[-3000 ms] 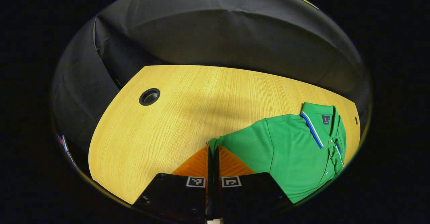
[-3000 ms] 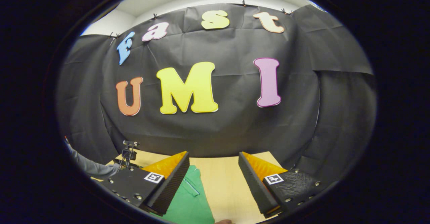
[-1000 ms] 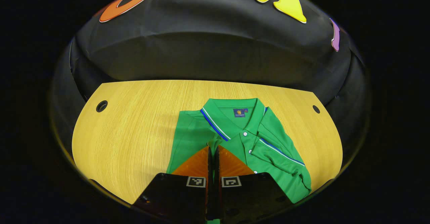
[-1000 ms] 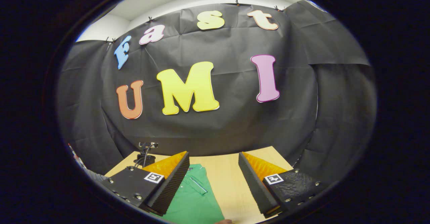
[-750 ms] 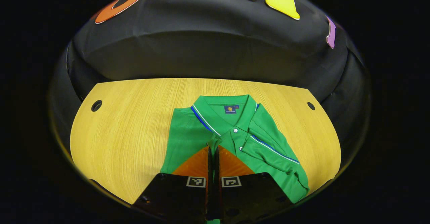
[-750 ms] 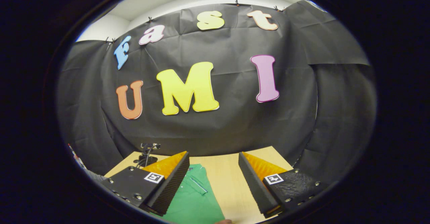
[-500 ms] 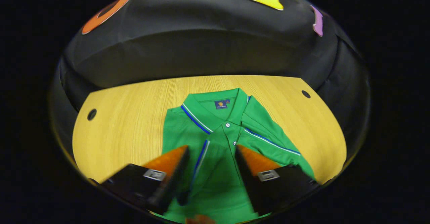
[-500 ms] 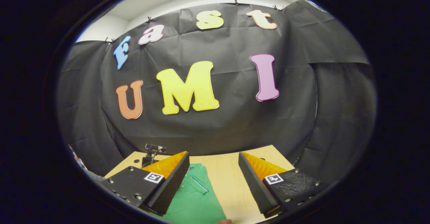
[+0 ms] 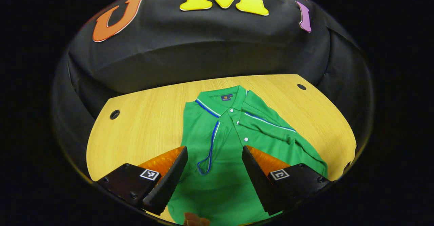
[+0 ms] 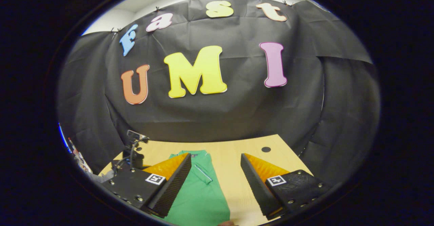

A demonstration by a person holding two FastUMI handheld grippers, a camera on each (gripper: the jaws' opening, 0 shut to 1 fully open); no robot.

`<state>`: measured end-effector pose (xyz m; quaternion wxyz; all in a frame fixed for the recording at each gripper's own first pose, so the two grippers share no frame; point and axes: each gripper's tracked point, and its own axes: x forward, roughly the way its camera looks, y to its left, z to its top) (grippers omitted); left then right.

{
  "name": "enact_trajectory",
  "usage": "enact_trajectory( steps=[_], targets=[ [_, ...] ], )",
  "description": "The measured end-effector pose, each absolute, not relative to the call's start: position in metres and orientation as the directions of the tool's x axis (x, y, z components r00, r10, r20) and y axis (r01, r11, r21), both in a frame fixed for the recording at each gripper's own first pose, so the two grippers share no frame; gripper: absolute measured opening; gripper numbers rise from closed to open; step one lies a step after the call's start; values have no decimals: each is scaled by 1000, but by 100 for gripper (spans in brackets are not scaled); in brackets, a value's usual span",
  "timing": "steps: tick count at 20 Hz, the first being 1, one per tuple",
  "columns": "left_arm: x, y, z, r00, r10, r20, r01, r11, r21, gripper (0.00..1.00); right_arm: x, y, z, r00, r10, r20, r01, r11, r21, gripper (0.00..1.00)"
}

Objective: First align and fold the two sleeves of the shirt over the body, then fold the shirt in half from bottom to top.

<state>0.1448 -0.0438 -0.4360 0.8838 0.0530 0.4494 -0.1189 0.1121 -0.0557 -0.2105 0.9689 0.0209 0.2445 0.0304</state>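
A green polo shirt [image 9: 223, 151] lies face up on the wooden tabletop [image 9: 142, 127], collar [image 9: 220, 99] toward the far edge by the black cloth wall and body running toward the near edge. Both short sleeves are folded in over the chest: one sleeve [image 9: 208, 141], the one on the left in the left gripper view, lies flat along the button placket with its blue-and-white trimmed cuff pointing toward the near edge; the other sleeve [image 9: 271, 127] lies slanted across the opposite shoulder, bunched and wrinkled where it meets the shirt's side. The left gripper [image 9: 212, 165] hangs above the shirt's middle with its jaws spread wide and nothing between them, the green cloth showing in the gap. In the right gripper view, the right gripper [image 10: 216, 171] is also parted wide and empty, held over the part of the tabletop beside the shirt's edge, with the shirt [image 10: 200, 192] reaching under its left finger. Round cable holes [image 9: 114, 114] sit near the tabletop's two far corners. In the right gripper view a small camera on a stand [image 10: 135, 144] rises near the far left corner of the tabletop.
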Motion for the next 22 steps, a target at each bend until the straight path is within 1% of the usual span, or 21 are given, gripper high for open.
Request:
enact_trajectory(
  steps=[5,10,12,16,20,22],
  targets=[
    [80,-1,-385,636,-112,-764,185,983,10,100,74,-37,-224,858,101,-504,-84,995,57,93],
    [20,13,-329,713,-120,-691,157,988,-10,100,28,-28,-237,838,113,-533,-111,993,36,93],
    [-8,13,-314,727,-125,-675,155,988,-16,100,7,-28,-249,822,110,-559,-115,993,28,93],
    [-61,16,-329,689,-114,-715,135,990,-28,100,-37,-34,-282,776,86,-625,-101,995,11,93],
    [-105,25,-367,604,-104,-790,105,993,-51,100,-82,-38,-333,688,74,-722,-114,993,-7,93],
    [-126,35,-385,559,-77,-825,101,995,-24,100,-104,-39,-355,649,68,-757,-119,993,-14,93]
  ],
)
